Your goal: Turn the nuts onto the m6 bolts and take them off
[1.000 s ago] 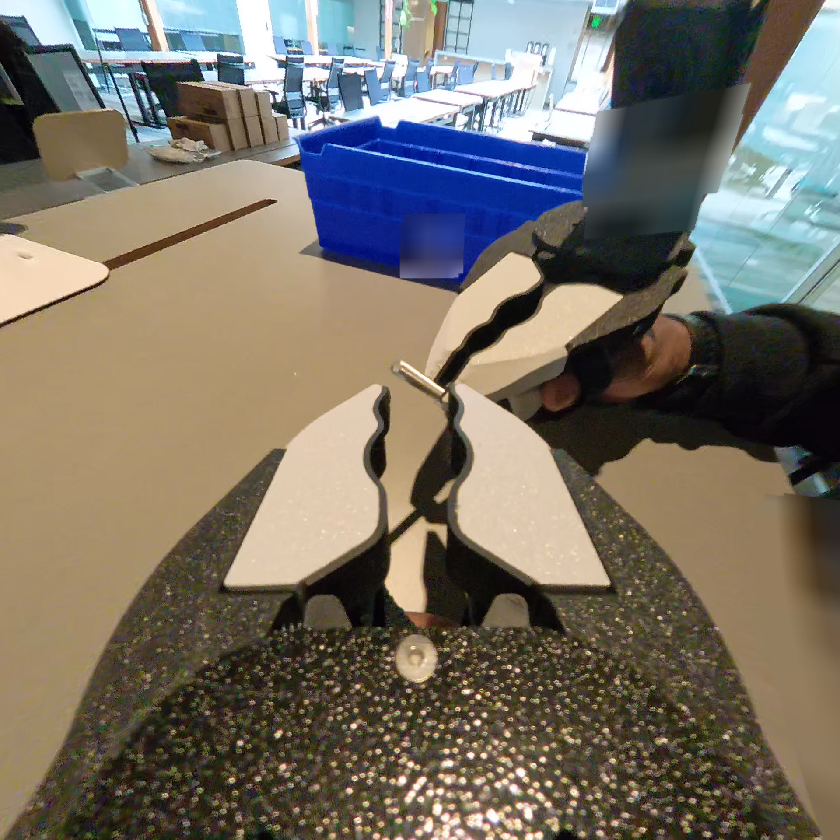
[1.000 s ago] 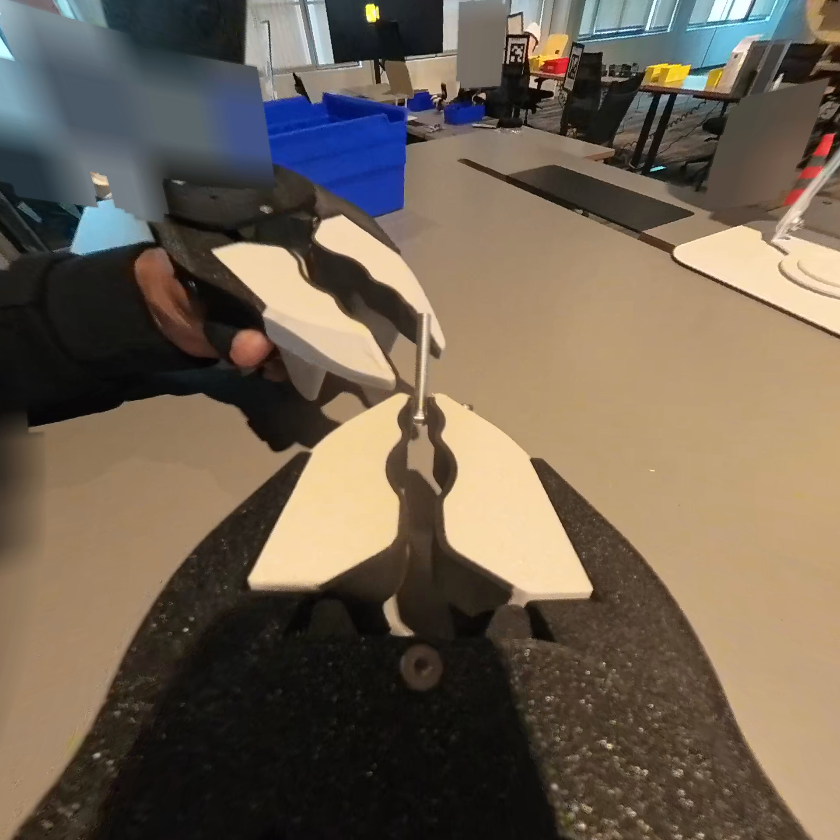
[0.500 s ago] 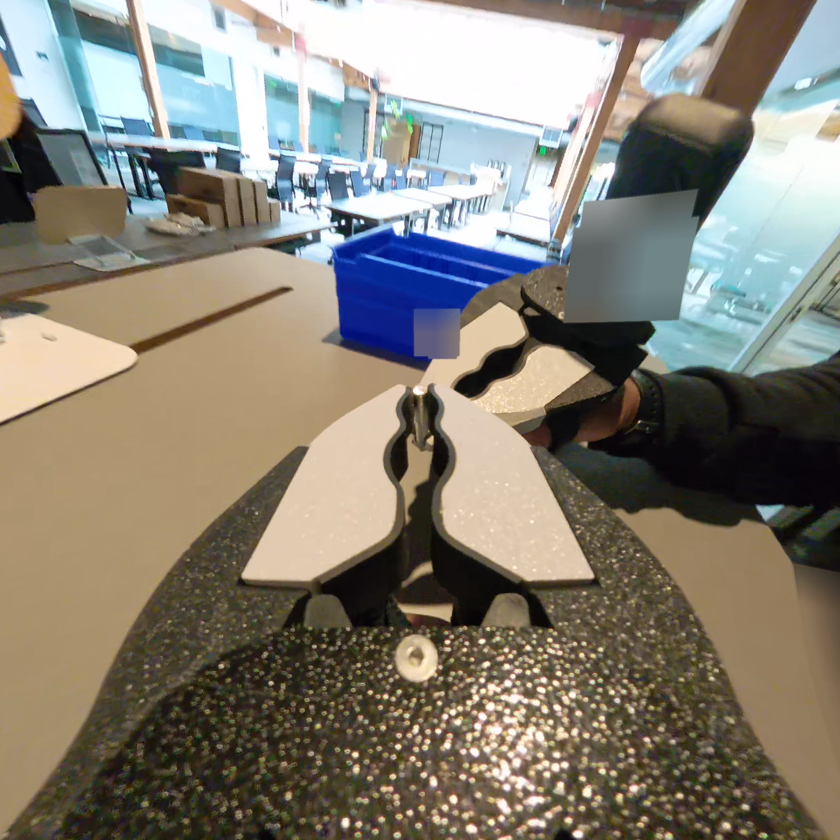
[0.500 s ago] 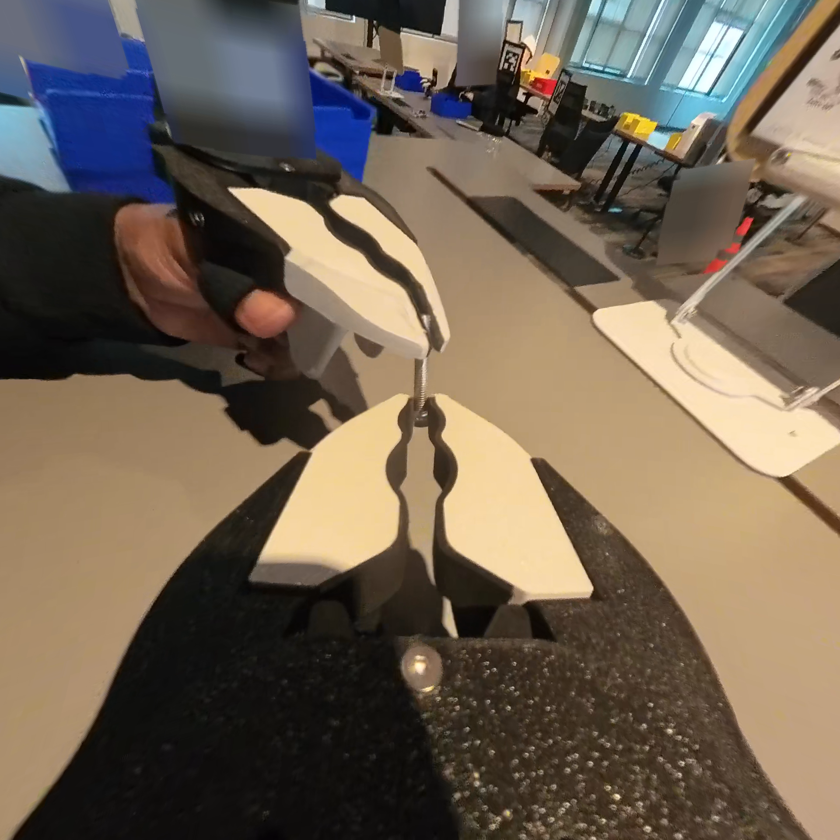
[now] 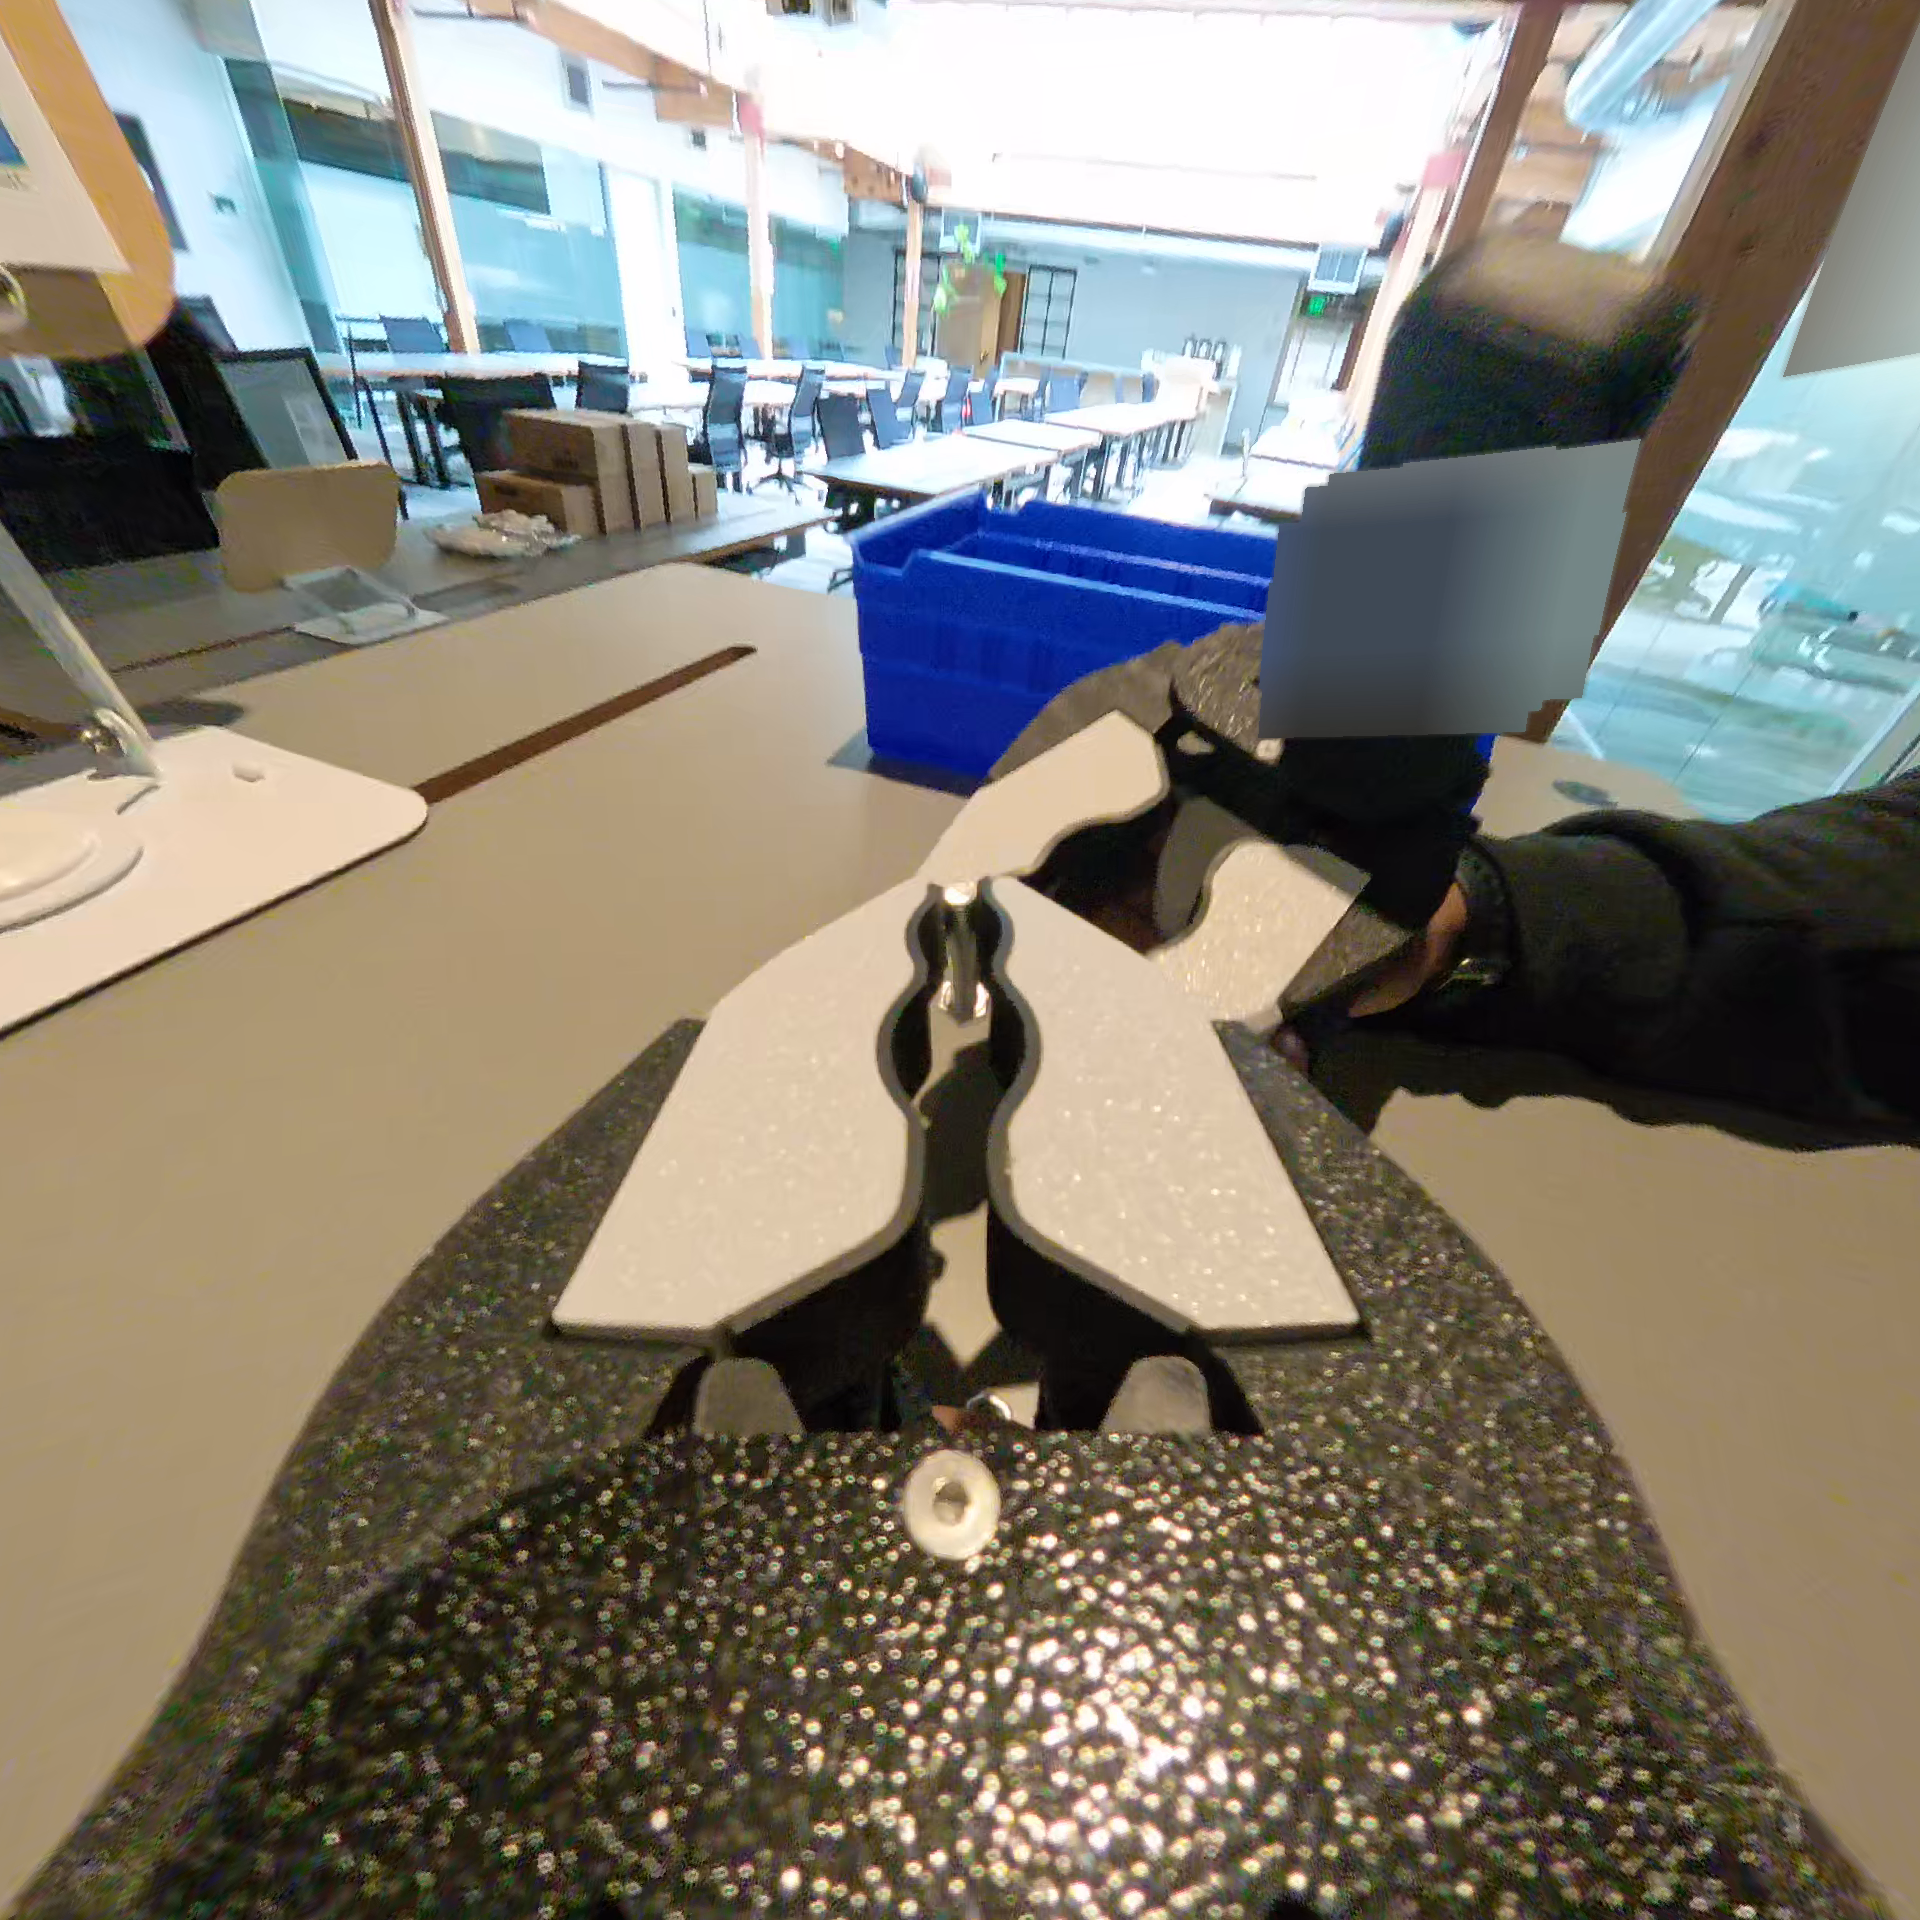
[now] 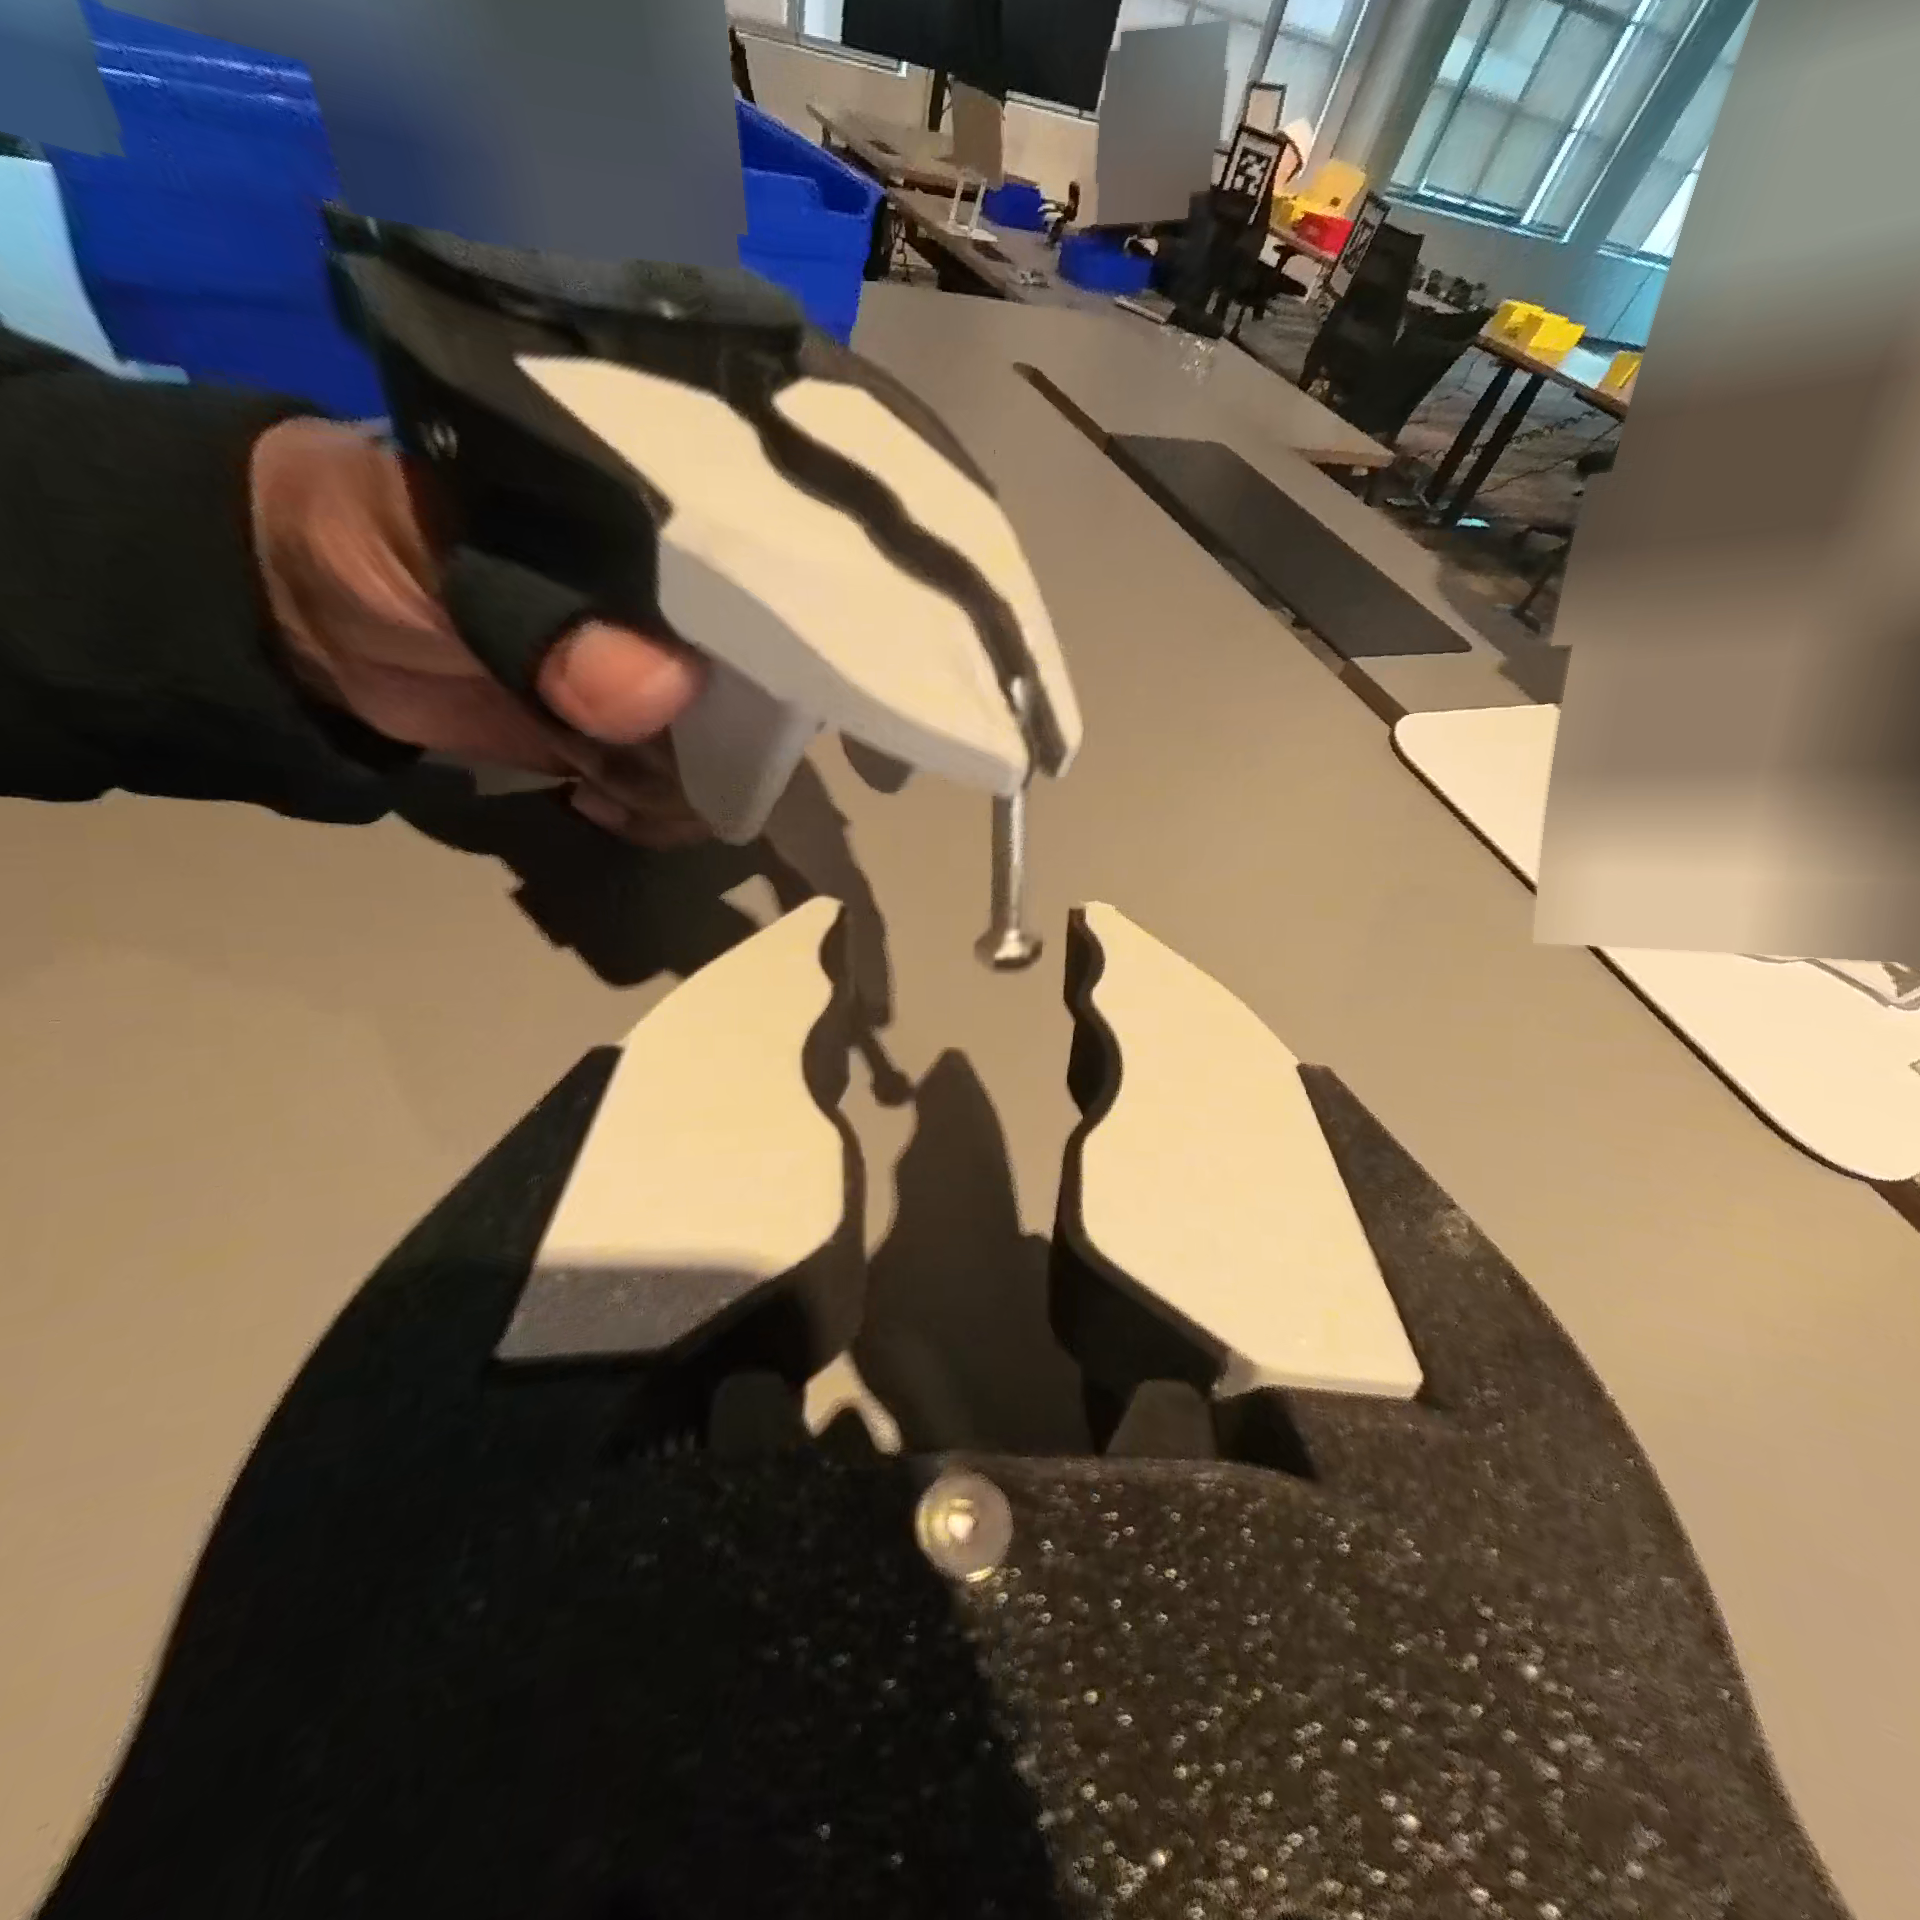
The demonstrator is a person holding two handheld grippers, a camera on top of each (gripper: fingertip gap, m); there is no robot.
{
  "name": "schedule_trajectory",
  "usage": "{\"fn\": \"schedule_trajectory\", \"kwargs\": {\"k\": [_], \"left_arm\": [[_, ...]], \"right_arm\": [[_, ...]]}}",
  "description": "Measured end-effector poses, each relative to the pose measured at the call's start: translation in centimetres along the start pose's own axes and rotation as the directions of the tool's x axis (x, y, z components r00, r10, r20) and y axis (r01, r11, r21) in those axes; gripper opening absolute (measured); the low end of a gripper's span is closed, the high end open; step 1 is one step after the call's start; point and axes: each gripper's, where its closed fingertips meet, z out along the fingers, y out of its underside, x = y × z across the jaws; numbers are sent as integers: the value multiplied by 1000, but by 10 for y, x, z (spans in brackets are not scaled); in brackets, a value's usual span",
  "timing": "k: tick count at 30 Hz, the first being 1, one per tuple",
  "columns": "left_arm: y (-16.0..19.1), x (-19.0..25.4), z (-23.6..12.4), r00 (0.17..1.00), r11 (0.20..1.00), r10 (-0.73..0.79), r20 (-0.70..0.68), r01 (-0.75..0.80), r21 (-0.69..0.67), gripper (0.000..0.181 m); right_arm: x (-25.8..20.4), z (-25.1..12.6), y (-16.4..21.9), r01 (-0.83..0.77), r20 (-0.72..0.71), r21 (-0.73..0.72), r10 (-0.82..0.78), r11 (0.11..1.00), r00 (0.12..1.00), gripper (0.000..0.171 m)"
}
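A silver bolt (image 6: 1010,873) hangs head down from my left gripper (image 6: 1023,727), which is shut on its threaded end above the grey table (image 6: 1299,831). In the left wrist view the bolt (image 5: 956,940) sits clamped between my left gripper's (image 5: 961,894) fingertips. My right gripper (image 6: 956,909) is open. Its fingertips stand on either side of the bolt's round head (image 6: 1008,948) without touching it. The right gripper also shows in the left wrist view (image 5: 1091,904), jaws apart, just behind the bolt.
Blue bins (image 5: 1039,623) stand at the table's far side. A white base plate (image 5: 208,831) with a clear stand lies to the left; it shows at the right in the right wrist view (image 6: 1475,790). A dark slot (image 5: 582,727) runs across the table. My left and right fingertips are right by each other.
My left gripper closed on the bolt's threaded end. My right gripper, which held the bolt by its head end, has opened and let go. Both views tilted upward.
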Motion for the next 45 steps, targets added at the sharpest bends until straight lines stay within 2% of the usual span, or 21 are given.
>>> {"fn": "schedule_trajectory", "kwargs": {"k": [10, 13, 32, 45], "left_arm": [[4, -9, 0, 986, 996, -90, 137, 91, 4, 5], [1, -4, 0, 986, 993, -120, 114, 116, 36, 5], [-1, -7, -1, 975, 983, -175, 135, 166, 76, 5], [0, -1, 4, 977, 984, -170, 127, 162, 68, 5]], "right_arm": [[16, 1, 8, 82, -202, -81, -97, 993, 975, 29], [19, 0, 8, 81, -224, -84, -98, 993, 970, 28], [15, -2, 5, 137, -244, -90, -155, 987, 957, 24], [15, -4, 1, 117, -225, -29, -120, 993, 967, 20]]}}
